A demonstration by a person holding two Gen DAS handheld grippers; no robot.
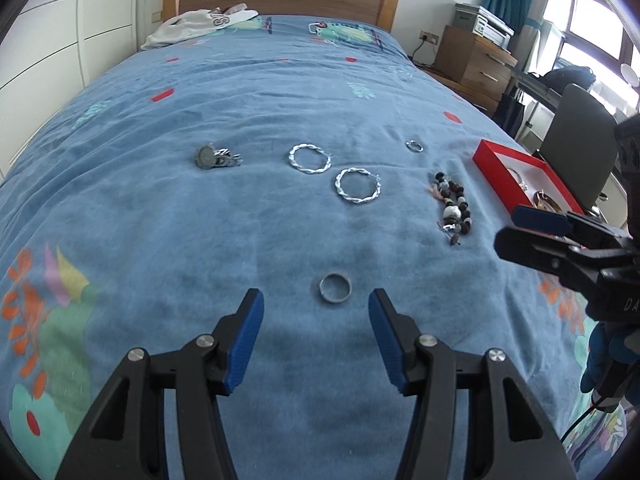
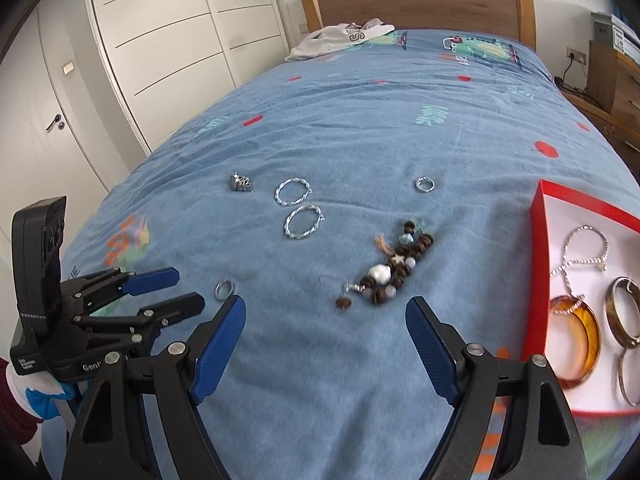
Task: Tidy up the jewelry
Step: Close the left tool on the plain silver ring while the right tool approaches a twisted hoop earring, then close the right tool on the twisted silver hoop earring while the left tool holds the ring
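jewelry [image 1: 357, 185] on blue bedspread [image 1: 248, 92]

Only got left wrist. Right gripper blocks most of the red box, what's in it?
Observer: The box holds an amber bangle, a chain, a brown bangle and a silver bangle.
Operator: Right gripper holding anything?
Observer: No. Its jaws stand wide apart with nothing between them.
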